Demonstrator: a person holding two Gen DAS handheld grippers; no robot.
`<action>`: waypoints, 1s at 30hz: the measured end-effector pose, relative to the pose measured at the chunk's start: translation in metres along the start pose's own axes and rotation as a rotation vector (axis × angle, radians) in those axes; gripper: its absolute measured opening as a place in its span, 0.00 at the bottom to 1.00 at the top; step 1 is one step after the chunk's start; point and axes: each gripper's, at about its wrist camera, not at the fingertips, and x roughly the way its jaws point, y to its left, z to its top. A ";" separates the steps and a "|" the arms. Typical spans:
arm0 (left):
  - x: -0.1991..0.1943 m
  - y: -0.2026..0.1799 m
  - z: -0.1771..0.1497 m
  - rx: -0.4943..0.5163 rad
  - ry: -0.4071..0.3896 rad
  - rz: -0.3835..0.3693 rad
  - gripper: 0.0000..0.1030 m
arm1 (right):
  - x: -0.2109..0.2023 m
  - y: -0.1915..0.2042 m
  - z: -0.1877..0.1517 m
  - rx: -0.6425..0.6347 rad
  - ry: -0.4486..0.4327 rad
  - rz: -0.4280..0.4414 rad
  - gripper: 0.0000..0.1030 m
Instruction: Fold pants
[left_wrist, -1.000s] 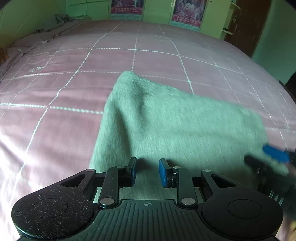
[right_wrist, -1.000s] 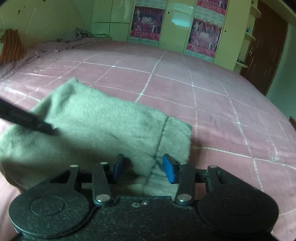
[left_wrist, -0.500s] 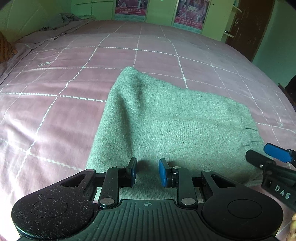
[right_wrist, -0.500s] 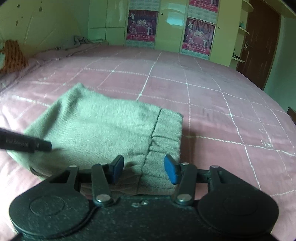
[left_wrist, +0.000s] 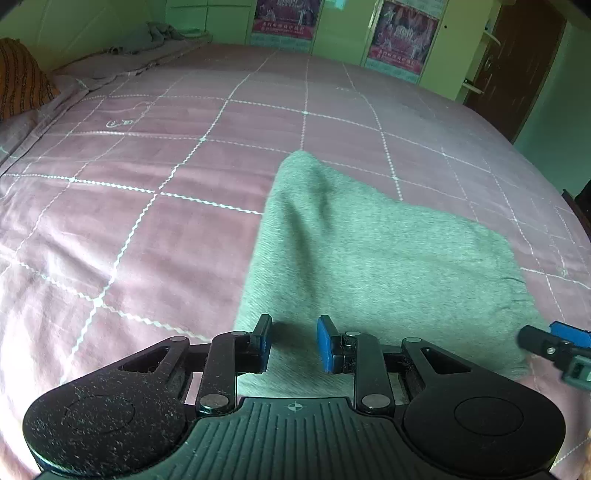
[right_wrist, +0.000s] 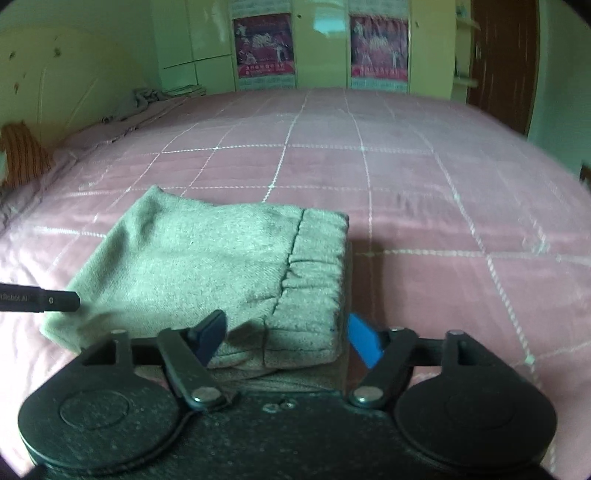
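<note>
Pants (right_wrist: 207, 266) of grey-green knit lie folded into a thick rectangular bundle on the pink checked bed (right_wrist: 406, 184), near the bed's near edge, with the gathered waistband (right_wrist: 314, 273) forming the bundle's right end in the right wrist view. The stacked layers show at the near side of the bundle, just ahead of the cameras.

In the right wrist view the right hand-held gripper (right_wrist: 286, 338) hangs over the bundle's near right corner. Its jaws are opening and already stand wide, with the waistband corner between them; the dark left pad sits against the cloth's near edge, while the blue right pad (right_wrist: 364, 338) stands just clear of the bundle's side, so the cloth is not pinched. This gripper also shows at the right edge of the left wrist view (left_wrist: 554, 341), beside the waistband end.

The left hand-held gripper (left_wrist: 293, 341) hovers above the near left part of the bundle, its jaws narrow with a small gap. Cloth lies beneath that gap, but nothing is clamped between the pads. One of its fingers pokes in from the left edge of the right wrist view (right_wrist: 55, 301), just above the bundle's left end.
</note>
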 end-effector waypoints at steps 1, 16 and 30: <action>0.002 0.003 0.002 -0.005 0.003 -0.003 0.26 | 0.002 -0.005 0.002 0.026 0.014 0.023 0.79; 0.074 0.034 0.024 -0.075 0.161 -0.156 0.76 | 0.062 -0.073 0.003 0.359 0.214 0.248 0.94; 0.091 0.046 0.027 -0.214 0.221 -0.424 0.27 | 0.078 -0.089 0.001 0.494 0.195 0.490 0.47</action>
